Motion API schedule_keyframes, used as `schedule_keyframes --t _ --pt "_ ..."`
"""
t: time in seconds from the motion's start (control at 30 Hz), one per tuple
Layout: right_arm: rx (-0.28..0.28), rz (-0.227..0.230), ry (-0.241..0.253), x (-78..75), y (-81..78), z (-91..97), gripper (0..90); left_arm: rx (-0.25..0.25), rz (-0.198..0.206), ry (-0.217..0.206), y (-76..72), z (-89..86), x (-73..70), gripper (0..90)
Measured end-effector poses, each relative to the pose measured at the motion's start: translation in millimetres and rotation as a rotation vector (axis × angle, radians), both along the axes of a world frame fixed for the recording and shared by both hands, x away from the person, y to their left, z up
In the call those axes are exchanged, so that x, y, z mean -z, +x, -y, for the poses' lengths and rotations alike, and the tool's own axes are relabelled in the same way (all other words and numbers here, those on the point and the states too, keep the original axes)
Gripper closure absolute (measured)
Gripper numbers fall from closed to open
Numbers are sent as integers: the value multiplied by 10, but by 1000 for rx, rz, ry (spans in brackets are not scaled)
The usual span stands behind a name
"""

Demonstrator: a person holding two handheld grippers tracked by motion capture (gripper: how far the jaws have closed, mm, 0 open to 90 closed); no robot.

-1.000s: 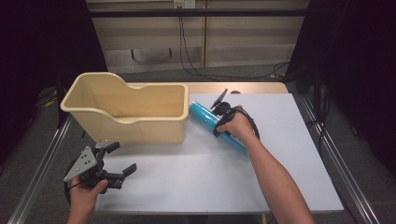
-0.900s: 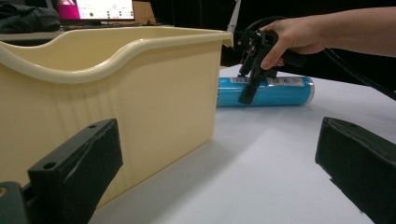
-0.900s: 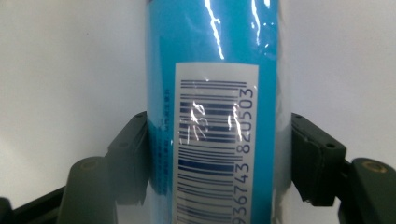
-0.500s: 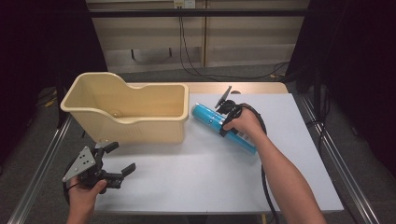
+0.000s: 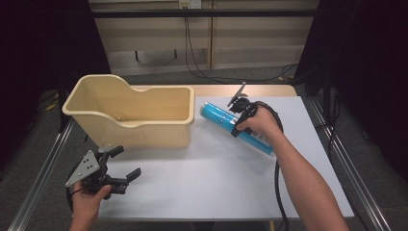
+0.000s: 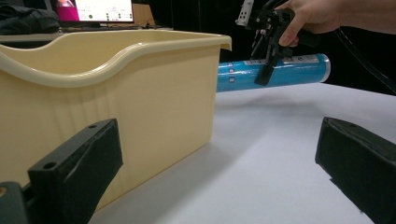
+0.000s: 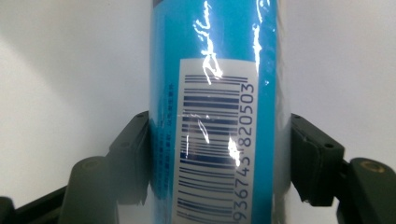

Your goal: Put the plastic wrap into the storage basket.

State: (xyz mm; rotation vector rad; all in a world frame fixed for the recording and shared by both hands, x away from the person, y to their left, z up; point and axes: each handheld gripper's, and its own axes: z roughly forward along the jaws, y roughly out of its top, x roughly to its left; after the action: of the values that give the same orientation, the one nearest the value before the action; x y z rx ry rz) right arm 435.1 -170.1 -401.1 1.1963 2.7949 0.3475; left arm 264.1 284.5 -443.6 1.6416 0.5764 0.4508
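In the right gripper view, the two black jaws press against both sides of a blue tube (image 7: pixel 215 116), its barcode label facing the camera, so the right gripper (image 5: pixel 236 121) is clamped on it. In the left gripper view the tube hangs level above the white table (image 6: pixel 280 140), clear of the surface, with the gripper biting it from above near the middle. In the high view the tube lies slantwise, one end pointing toward ten o'clock and the other toward four o'clock, partly under the person's right hand (image 5: pixel 257 126). A black cable (image 5: pixel 279 192) trails from that gripper back along the forearm toward six o'clock.

Just at nine o'clock of the tube's upper end stands the cream plastic bin (image 5: pixel 139 126), open-topped, with one raised side and a scooped rim. Its near corner sits close to the tube's end, with a narrow strip of table between them. In the left gripper view the bin's wall covers the tube's far end.

The left gripper (image 5: pixel 122 166) sits near the table's seven o'clock corner, at six o'clock of the bin, its jaws spread wide with nothing between them, pointing roughly toward three o'clock. A grey three-cornered plate (image 5: pixel 82 167) tops it.
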Motion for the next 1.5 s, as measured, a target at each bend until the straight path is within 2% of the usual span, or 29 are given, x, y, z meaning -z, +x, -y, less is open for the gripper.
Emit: schedule_keyframes --t 0.07,0.5,0.93,1.5 --pt "9 -8 8 -37 -7 12 323 0 -1 -2 -2 0 1 4" --pt "17 22 64 -323 -51 113 323 1 -1 -5 -10 3 0 4" --pt "-2 45 70 -557 -74 128 323 10 -1 -7 -10 25 0 4" --pt "-18 75 105 -873 -93 96 323 19 -2 -4 -19 39 -3 4"
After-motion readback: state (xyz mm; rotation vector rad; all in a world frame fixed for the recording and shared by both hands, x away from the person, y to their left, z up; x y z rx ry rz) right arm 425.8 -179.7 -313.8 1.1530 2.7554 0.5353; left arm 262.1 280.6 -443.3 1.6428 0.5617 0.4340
